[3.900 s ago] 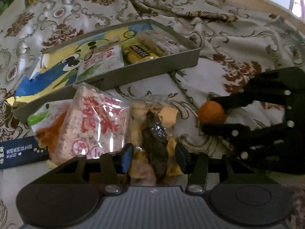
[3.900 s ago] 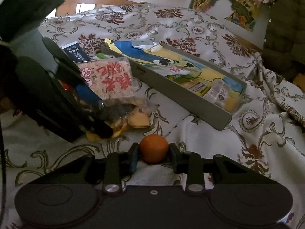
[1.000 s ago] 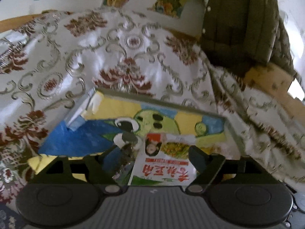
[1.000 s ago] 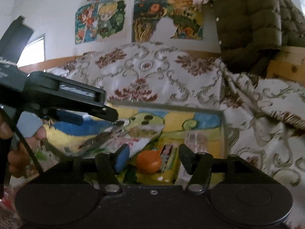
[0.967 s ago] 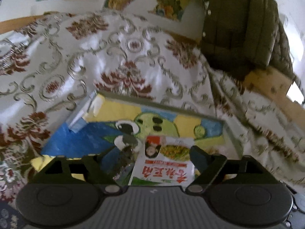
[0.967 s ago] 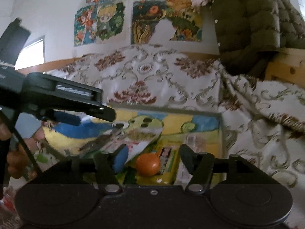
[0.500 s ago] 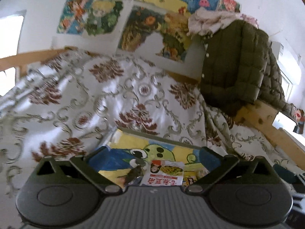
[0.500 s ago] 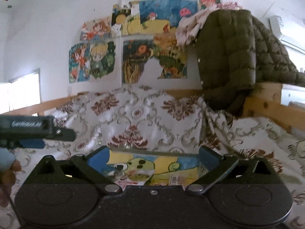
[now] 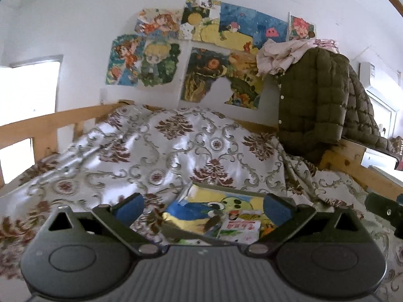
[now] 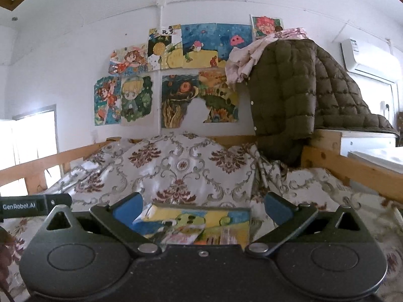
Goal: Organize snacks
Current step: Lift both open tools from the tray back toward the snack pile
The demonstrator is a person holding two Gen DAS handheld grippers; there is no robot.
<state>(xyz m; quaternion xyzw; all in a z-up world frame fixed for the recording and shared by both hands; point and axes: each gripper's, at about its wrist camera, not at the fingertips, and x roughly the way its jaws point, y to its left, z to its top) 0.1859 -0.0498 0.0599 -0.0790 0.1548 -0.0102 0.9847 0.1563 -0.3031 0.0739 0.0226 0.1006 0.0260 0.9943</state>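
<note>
While both tools hung above the near end of the tray (image 9: 228,189), the left gripper (image 9: 202,207) stood with its blue pads at their widest and nothing between them, its jaws having just been opening; the right gripper (image 10: 202,207) was likewise spread full and empty, its jaws also having just been opening; each pointed a little below level, looking over the tray toward the wall.

Just beyond the left fingers, inside the tray, lay a dark wrapped snack (image 9: 212,222) beside a red-and-white packet (image 9: 239,227), both resting on the tray's cartoon lining; toward the tray's right end, as the right wrist view showed, a clear-wrapped pack (image 10: 228,235) sat against the wall, and a sliver of something orange (image 10: 200,242) peeped above the gripper body, too little of it to name with certainty.

Around the tray spread the patterned bedspread (image 9: 163,156); beyond the tray stood the wooden bed rail (image 9: 63,118), an olive quilted jacket (image 10: 297,93) draped at the right, and drawings (image 10: 176,75) on the wall.

By my judgement a placing step had just ended, both loads left in the tray; the step in hand was the retreat. The next move would call for turning the grippers down and away from the tray to find whatever snacks remained outside it, none of which was in view; each approach should straddle a packet squarely before closing.
</note>
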